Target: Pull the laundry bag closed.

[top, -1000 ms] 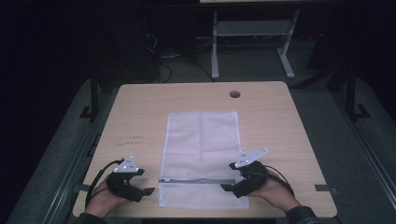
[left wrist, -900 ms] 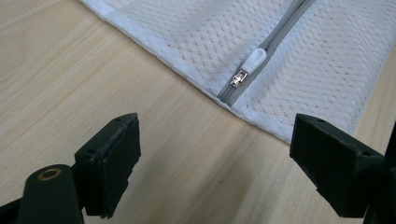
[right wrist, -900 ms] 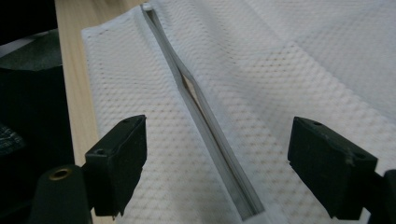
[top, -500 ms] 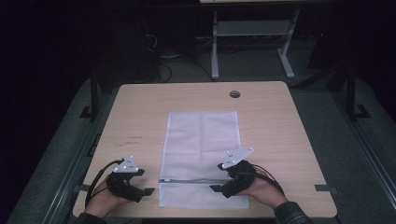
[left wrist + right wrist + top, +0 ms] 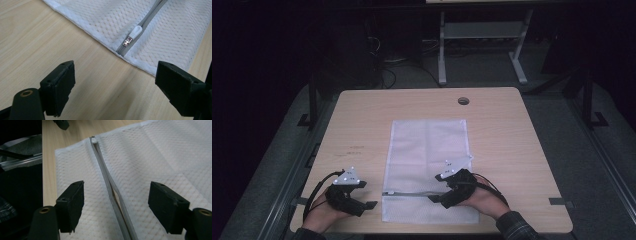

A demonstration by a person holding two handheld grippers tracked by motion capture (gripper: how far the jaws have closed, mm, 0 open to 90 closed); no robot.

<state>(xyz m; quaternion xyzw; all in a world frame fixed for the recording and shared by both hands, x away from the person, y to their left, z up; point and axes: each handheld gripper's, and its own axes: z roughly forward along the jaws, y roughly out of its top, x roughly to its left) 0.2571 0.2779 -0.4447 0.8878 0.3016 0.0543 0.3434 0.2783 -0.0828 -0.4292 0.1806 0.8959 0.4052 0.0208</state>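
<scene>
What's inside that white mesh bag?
Through the zipper's gap, the mesh bag shows just a dark slit and tan wood tone; it lies flat. Further contents stay hidden by the mesh.

Black left gripper (image 5: 368,204), right gripper (image 5: 435,199); grey triangular plates, trailing black cables, dark sleeves.

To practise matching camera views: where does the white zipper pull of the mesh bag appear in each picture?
High view: zipper pull, bag's left edge, lower centre.
Left gripper view: upper centre-right.
Right gripper view: top, left of centre.
Shared landmark: the grey zipper across the mesh bag.
</scene>
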